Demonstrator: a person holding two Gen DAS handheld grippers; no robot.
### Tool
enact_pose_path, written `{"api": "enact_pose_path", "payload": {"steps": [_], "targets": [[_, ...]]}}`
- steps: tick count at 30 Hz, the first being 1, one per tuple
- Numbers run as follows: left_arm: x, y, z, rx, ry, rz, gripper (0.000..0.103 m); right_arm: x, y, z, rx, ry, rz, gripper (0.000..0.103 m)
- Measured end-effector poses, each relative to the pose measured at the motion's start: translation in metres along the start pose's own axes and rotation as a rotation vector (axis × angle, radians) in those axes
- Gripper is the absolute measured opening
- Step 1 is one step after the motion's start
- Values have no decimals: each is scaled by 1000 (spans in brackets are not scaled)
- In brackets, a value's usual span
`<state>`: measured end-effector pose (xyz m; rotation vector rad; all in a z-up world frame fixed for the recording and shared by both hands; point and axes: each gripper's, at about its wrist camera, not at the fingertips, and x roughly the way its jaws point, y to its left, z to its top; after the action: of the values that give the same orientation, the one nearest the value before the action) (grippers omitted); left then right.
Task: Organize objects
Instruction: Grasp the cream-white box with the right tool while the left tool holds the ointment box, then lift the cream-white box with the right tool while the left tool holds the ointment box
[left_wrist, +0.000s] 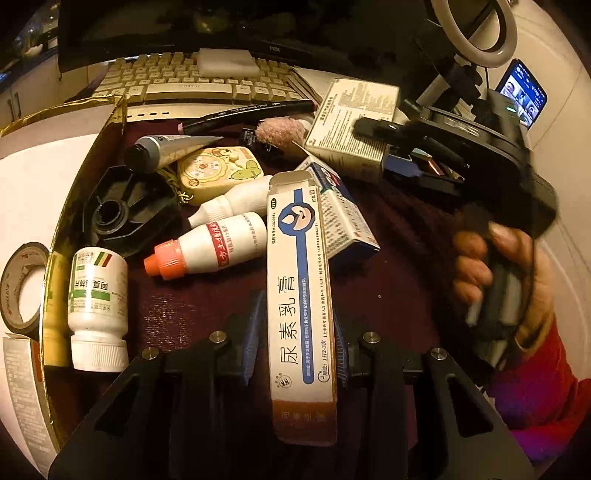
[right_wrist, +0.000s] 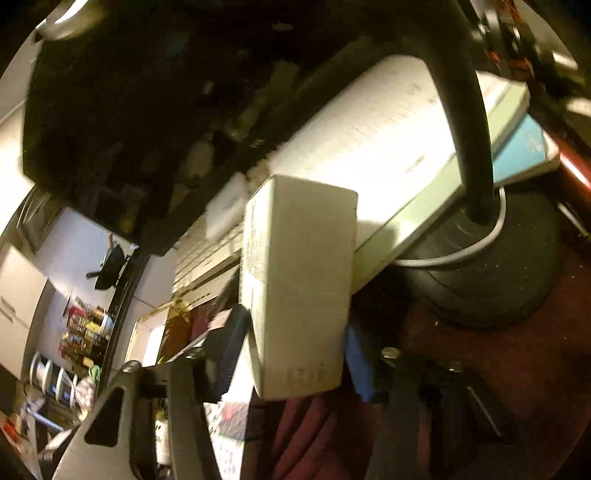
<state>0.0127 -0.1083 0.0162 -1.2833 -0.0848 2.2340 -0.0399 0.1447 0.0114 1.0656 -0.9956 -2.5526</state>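
Mid-sort: left gripper (left_wrist: 295, 363) is clamped on the long ointment box (left_wrist: 301, 291) over the pile near the keyboard (left_wrist: 192, 79), right gripper (right_wrist: 291, 354) squeezes a white carton (right_wrist: 299, 291) beside that keyboard, so next probably means parking both somewhere tidy.

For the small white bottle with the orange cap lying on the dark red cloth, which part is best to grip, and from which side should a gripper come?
Grip the white bottle with the orange cap across its straight white body, coming from above with the fingers on its two long sides. It lies flat, the cap tapers, and the long cream box crowds its base, so the middle is the freest part.
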Motion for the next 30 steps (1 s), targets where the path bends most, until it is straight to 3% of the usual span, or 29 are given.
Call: {"api": "enact_pose_path", "payload": {"steps": [8, 16, 20, 30], "targets": [[-3, -3, 3, 0, -29, -23, 25, -44, 26, -36, -115, -34, -2, 41], [-3, -7, 3, 16, -24, -5, 25, -82, 43, -58, -220, -125, -63, 41], [1, -3, 2, 2, -12, -5, 25, -84, 46, -68, -259, -145, -104, 41], [-14, -8, 4, 9, -55, -43, 24, -82, 39, -68, -253, -134, -111, 41]]}}
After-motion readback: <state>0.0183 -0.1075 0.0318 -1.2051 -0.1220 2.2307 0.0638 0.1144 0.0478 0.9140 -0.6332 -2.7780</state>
